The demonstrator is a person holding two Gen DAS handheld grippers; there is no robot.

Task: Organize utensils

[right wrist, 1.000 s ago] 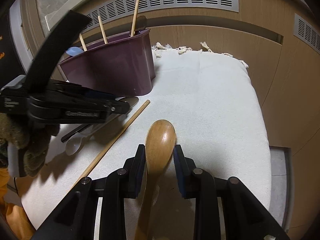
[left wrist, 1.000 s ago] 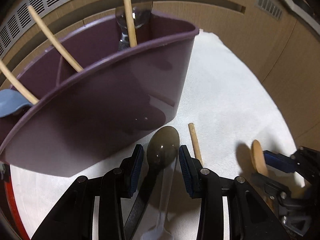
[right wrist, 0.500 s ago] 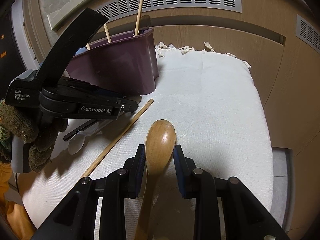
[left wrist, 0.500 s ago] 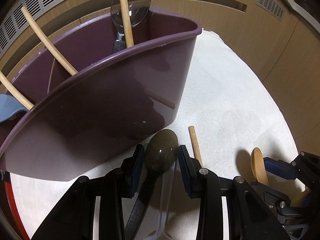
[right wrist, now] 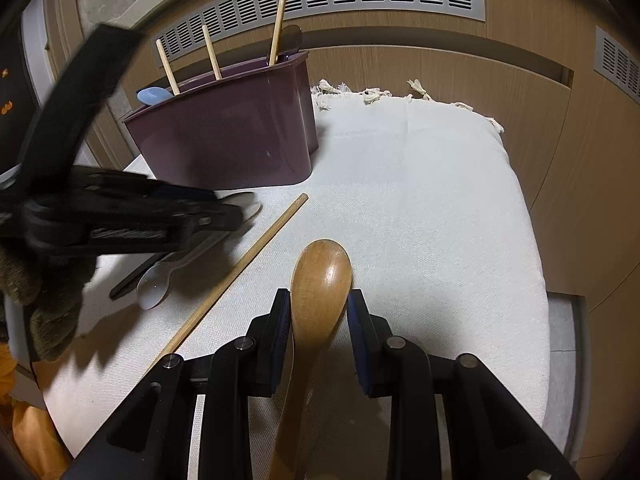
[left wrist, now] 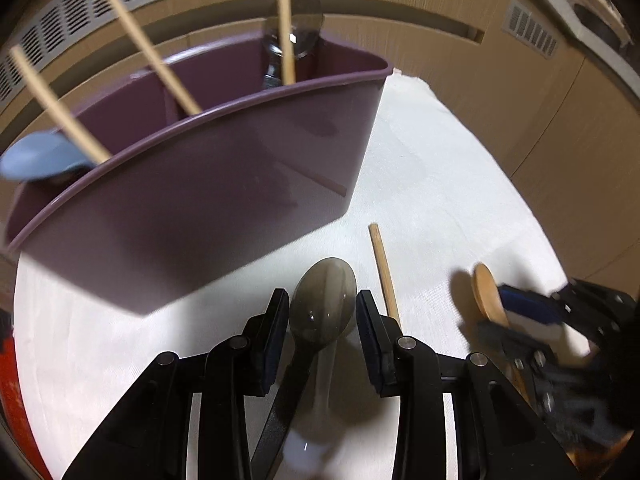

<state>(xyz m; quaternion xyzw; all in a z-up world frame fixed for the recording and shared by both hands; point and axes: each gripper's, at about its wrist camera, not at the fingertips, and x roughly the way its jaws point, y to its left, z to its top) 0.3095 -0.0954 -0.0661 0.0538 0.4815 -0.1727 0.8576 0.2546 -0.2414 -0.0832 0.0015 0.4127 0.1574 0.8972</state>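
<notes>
We want all the utensils standing in the purple holder [right wrist: 232, 136], which sits on the white cloth [right wrist: 432, 200]. Some are in there now: three wooden sticks [left wrist: 150, 56] poke up out of it, a blue spoon [right wrist: 152, 95] sits at one end, and a see-through dark spoon [left wrist: 304, 20] stands at the other end. So we think the job is partly done. More things are not put away yet. One long wooden chopstick [right wrist: 240, 272] lies flat on the cloth, near the holder. A white spoon [right wrist: 154, 286] lies on the cloth too, under our left tool, beside a thin dark handle. Our left gripper [left wrist: 322, 322] has its fingers a bit apart, and the bowl of a smoky clear spoon [left wrist: 324, 300] sits between them. We cannot tell if the pads squeeze it hard or only touch it. It is just in front of the holder wall. Our right gripper [right wrist: 318, 316] has its fingers a bit apart too, with the brown wooden spoon [right wrist: 322, 280] between them. The pads press its sides, so we think it is held. Both spoons must go in the holder next.
</notes>
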